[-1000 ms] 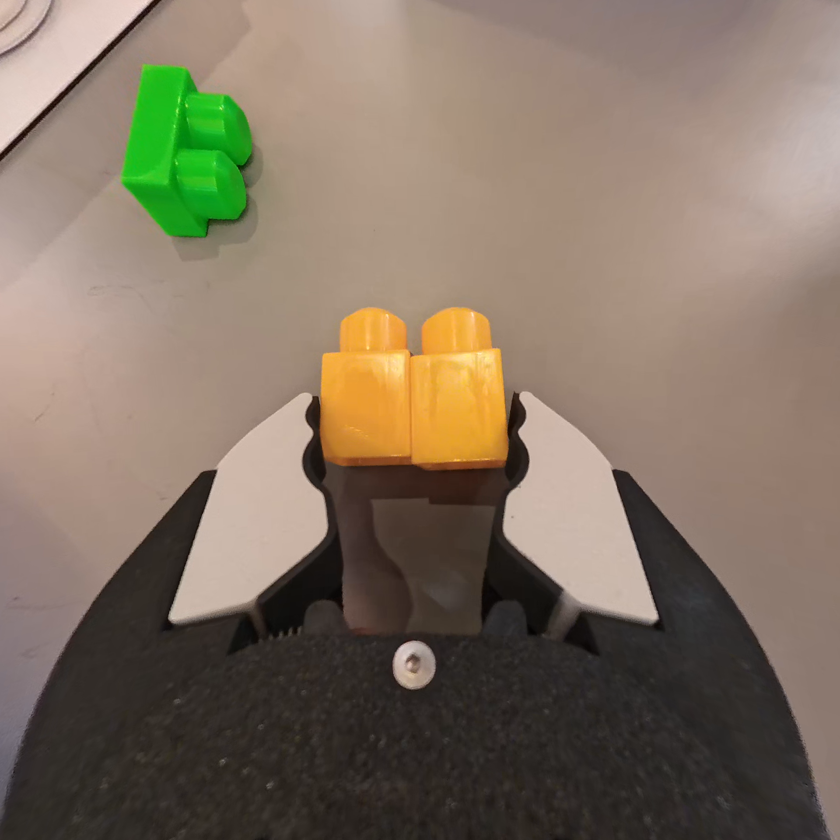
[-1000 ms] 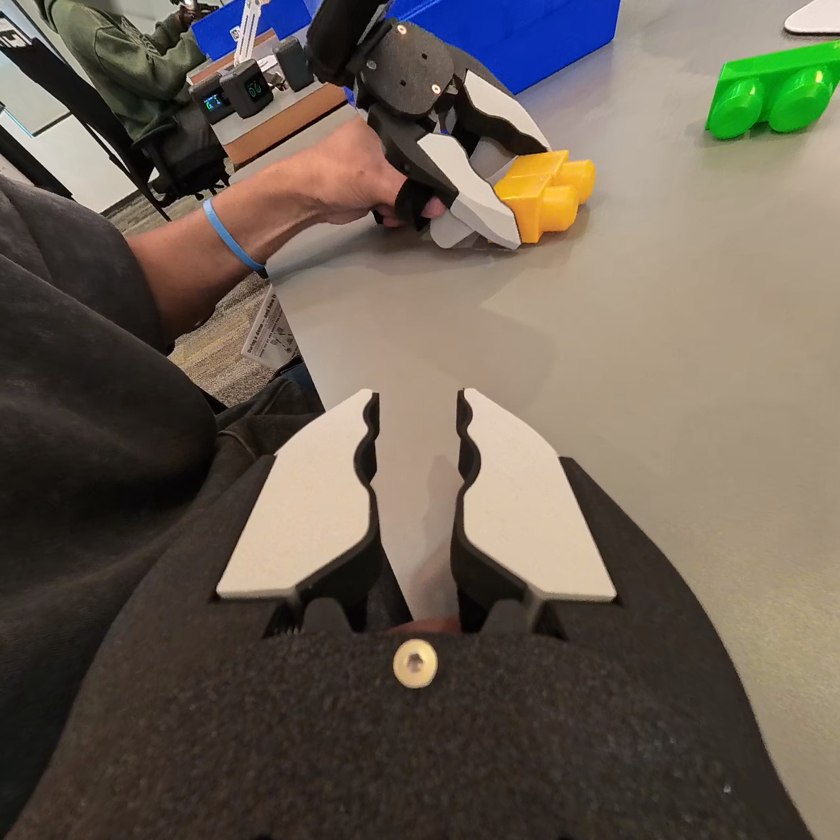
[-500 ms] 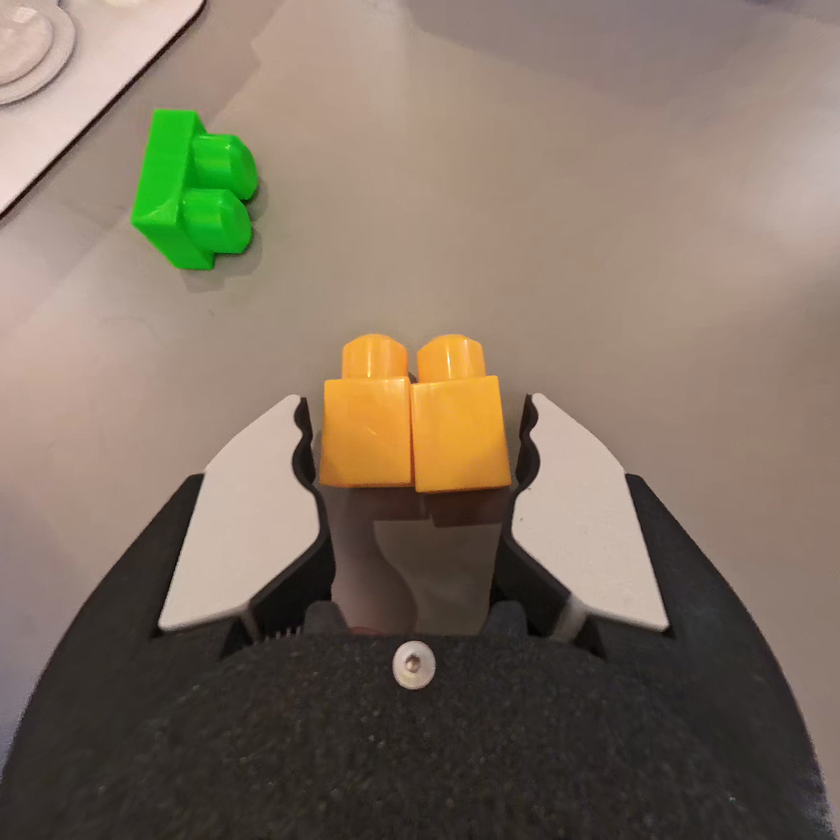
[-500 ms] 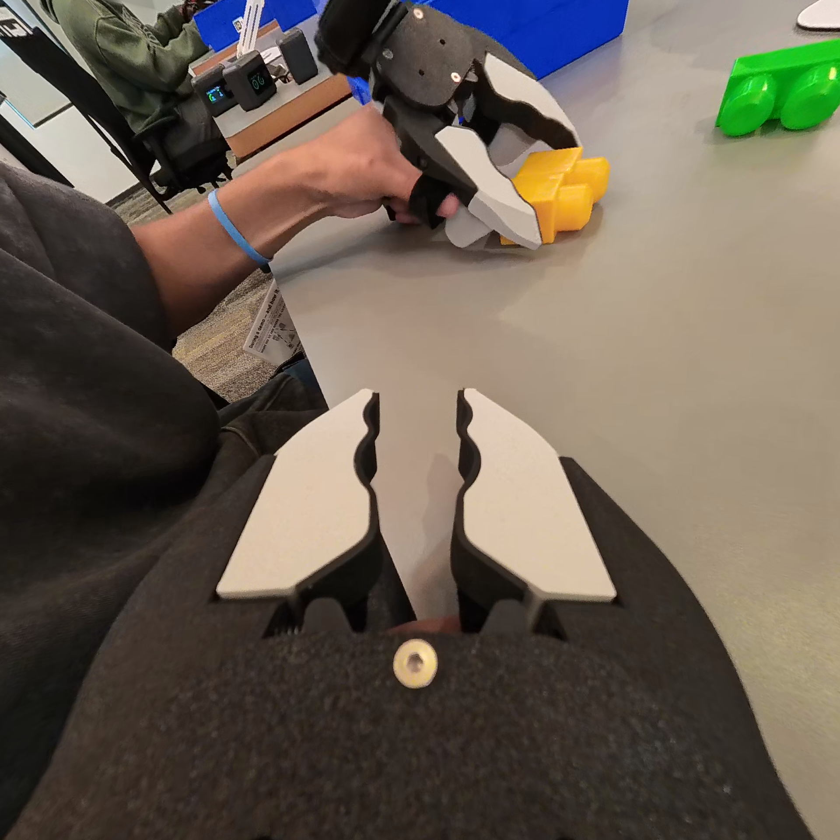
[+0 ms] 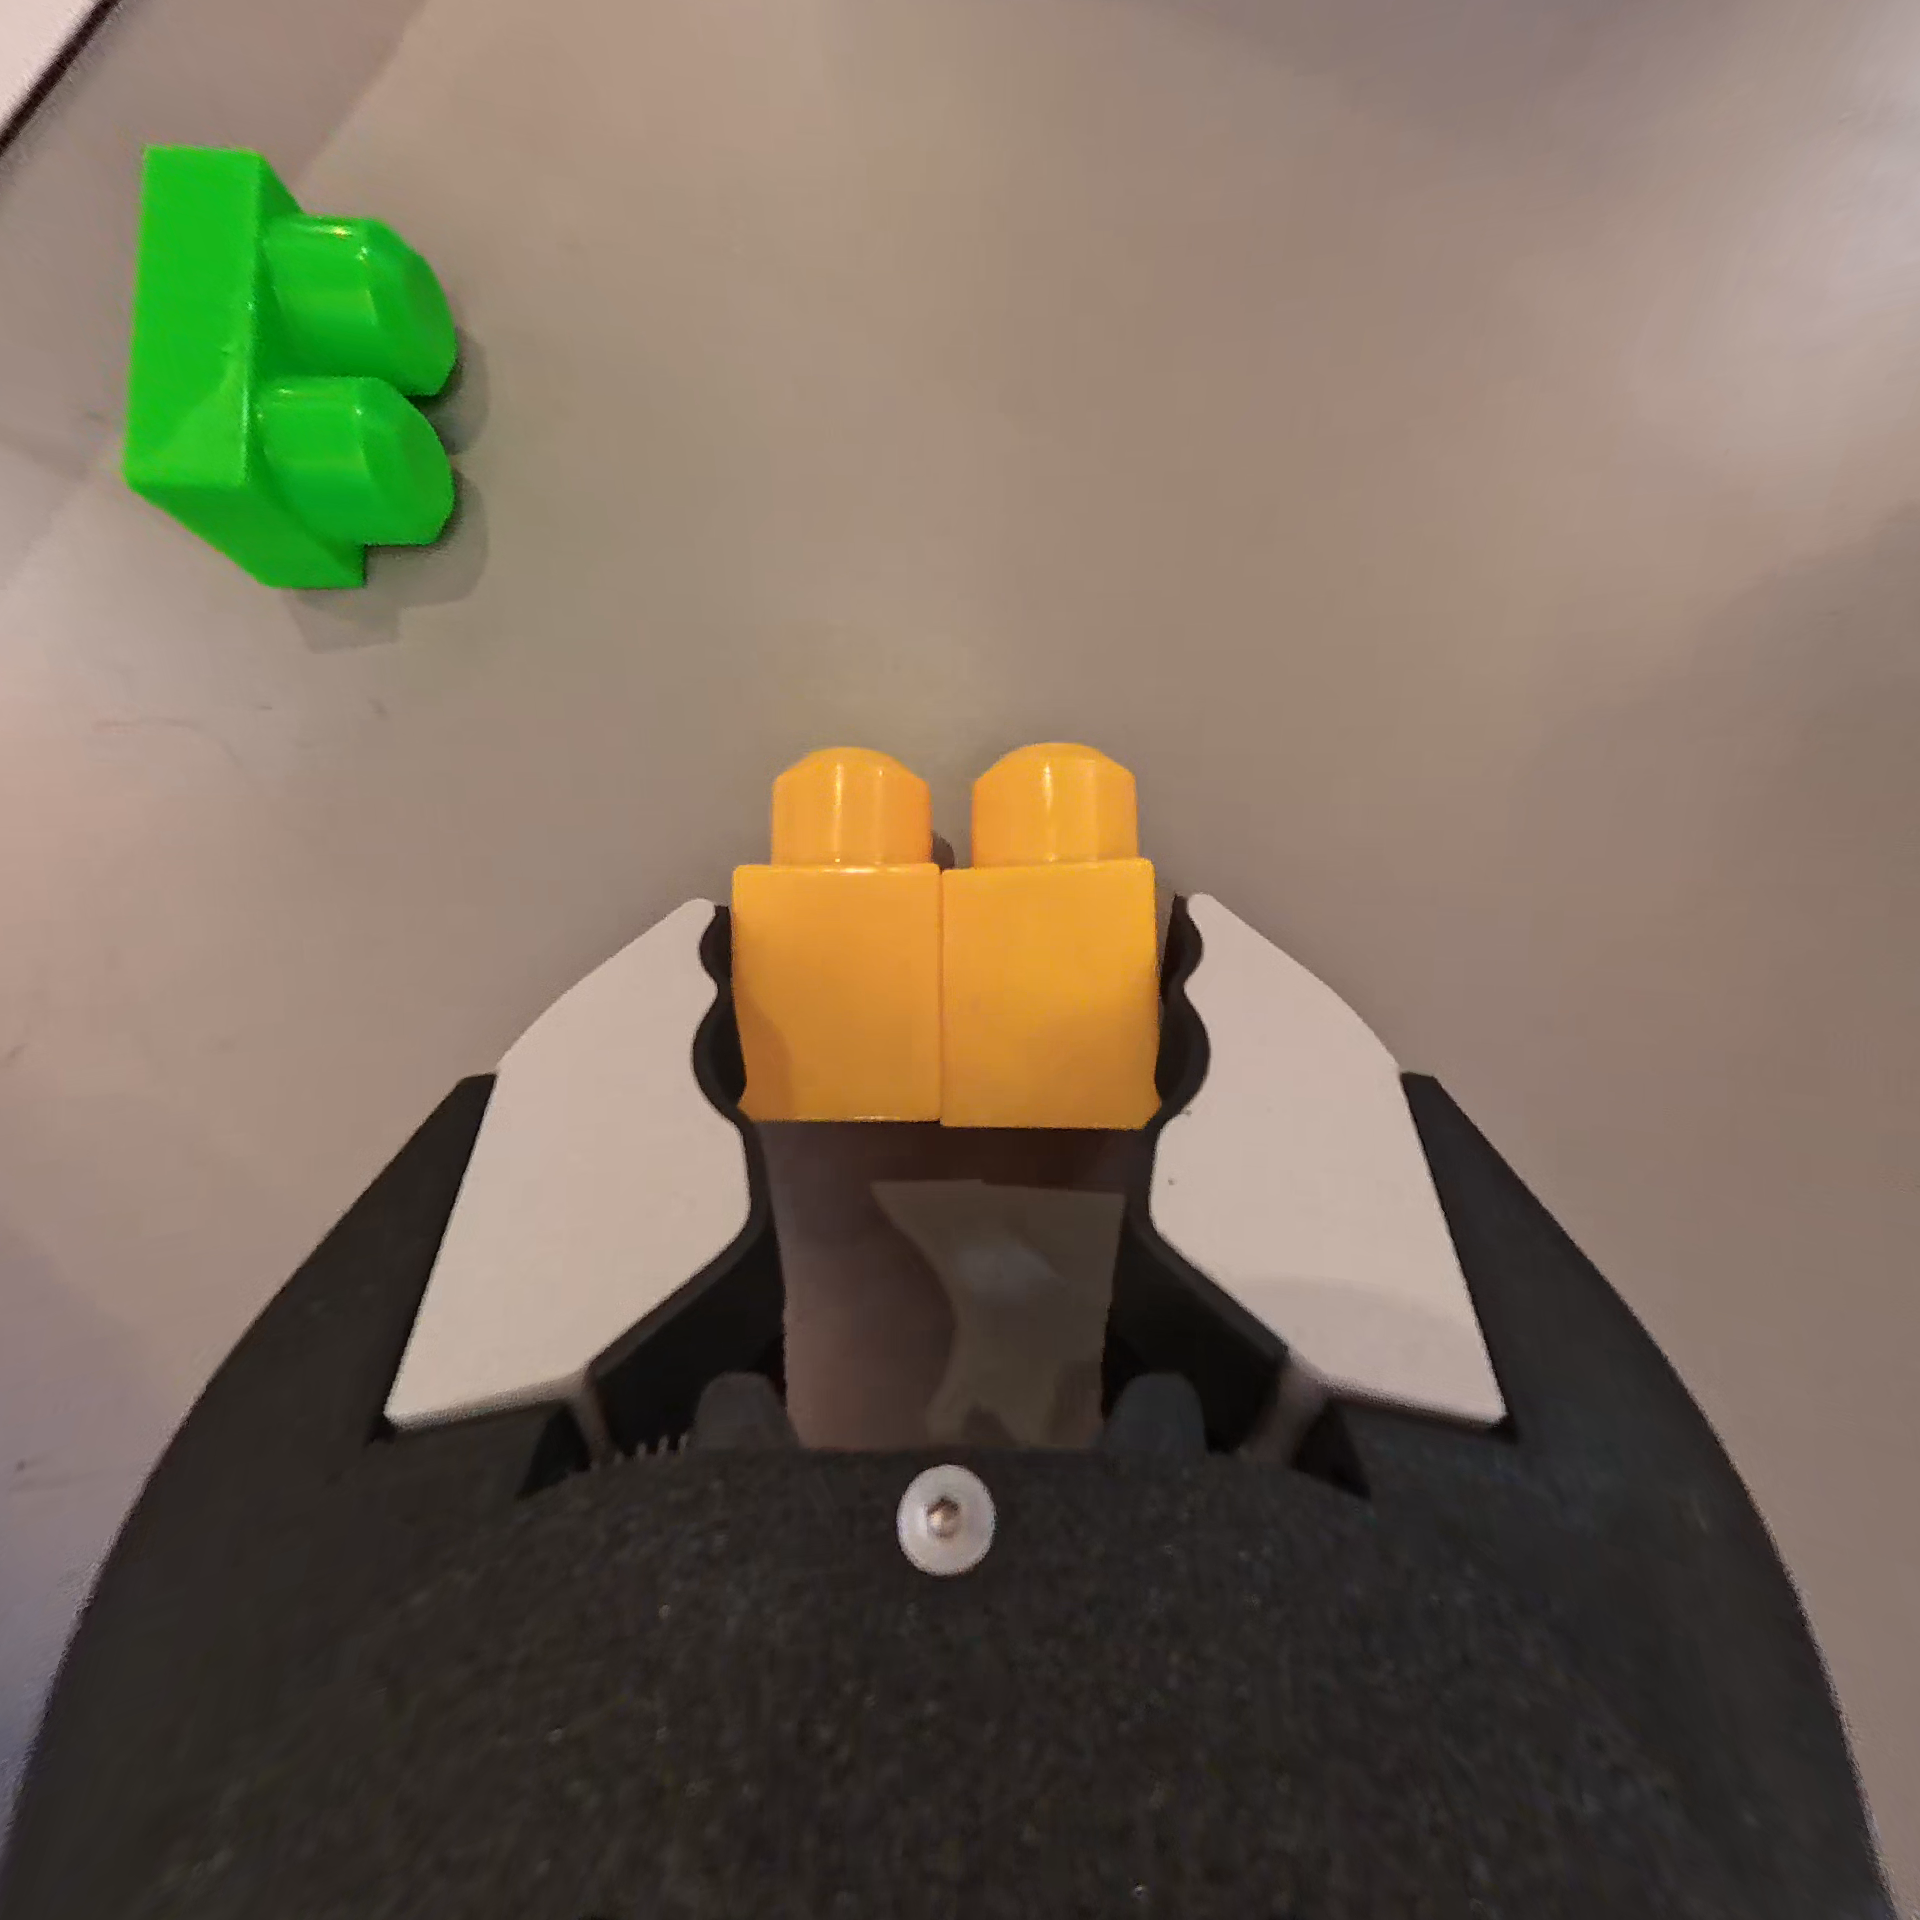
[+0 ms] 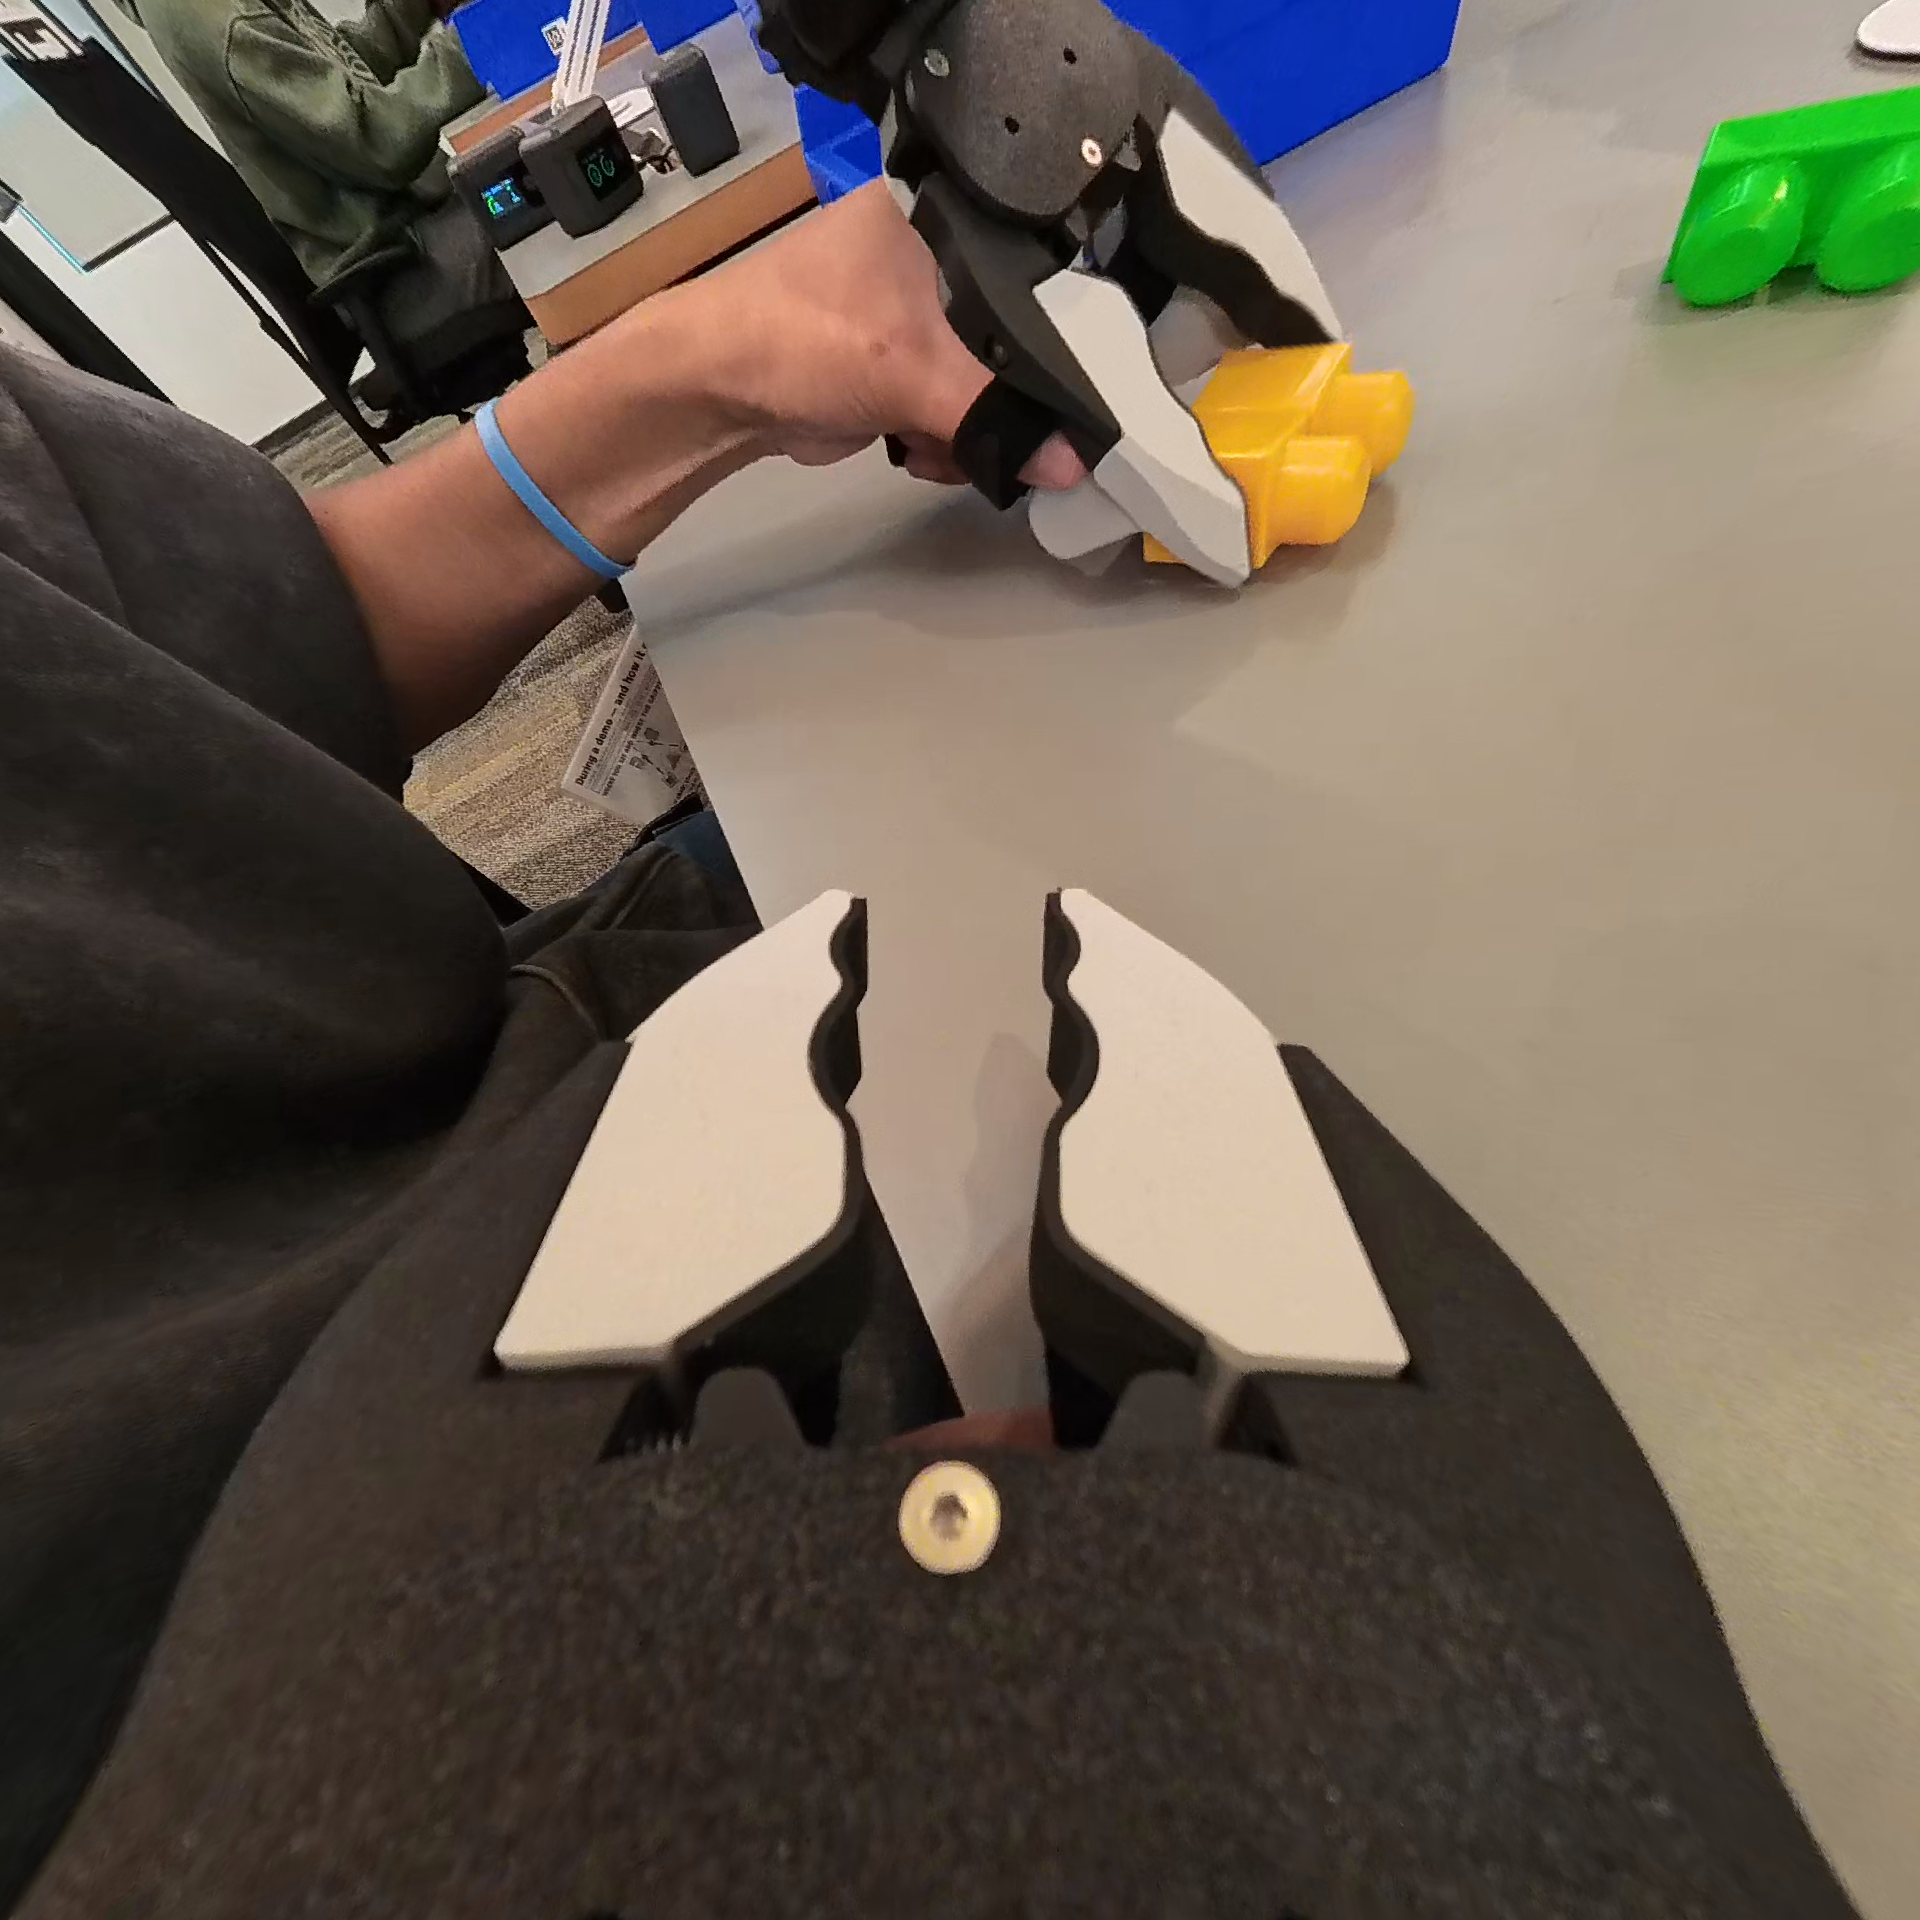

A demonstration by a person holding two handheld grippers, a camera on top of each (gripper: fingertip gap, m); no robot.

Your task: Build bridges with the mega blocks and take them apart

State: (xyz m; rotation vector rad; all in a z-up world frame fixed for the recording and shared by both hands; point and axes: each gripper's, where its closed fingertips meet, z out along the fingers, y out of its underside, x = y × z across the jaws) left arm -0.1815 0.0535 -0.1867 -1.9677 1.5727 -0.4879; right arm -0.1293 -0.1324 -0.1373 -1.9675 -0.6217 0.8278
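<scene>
Two yellow blocks lie side by side on the grey table, studs pointing away from me. My left gripper is shut on the pair, one pad against each outer side. The right wrist view shows the same grip: the left gripper rests low on the table around the yellow blocks. A green two-stud block lies on its side at the far left, apart from them; it also shows in the right wrist view. My right gripper is open and empty, near the table's front edge.
A blue bin stands behind the left gripper. The table's left edge runs by my forearm, with a paper sheet below it. A seated person and small devices on a desk are far behind. My left gripper is the nearer one to the green two-stud block: about 12 centimeters, against 30 centimeters. It is also in sight in the right wrist view.
The left gripper's fingers stood apart from the yellow blocks half a second ago; now they press on them again. The left gripper has shifted along the table. The right gripper has not moved.
</scene>
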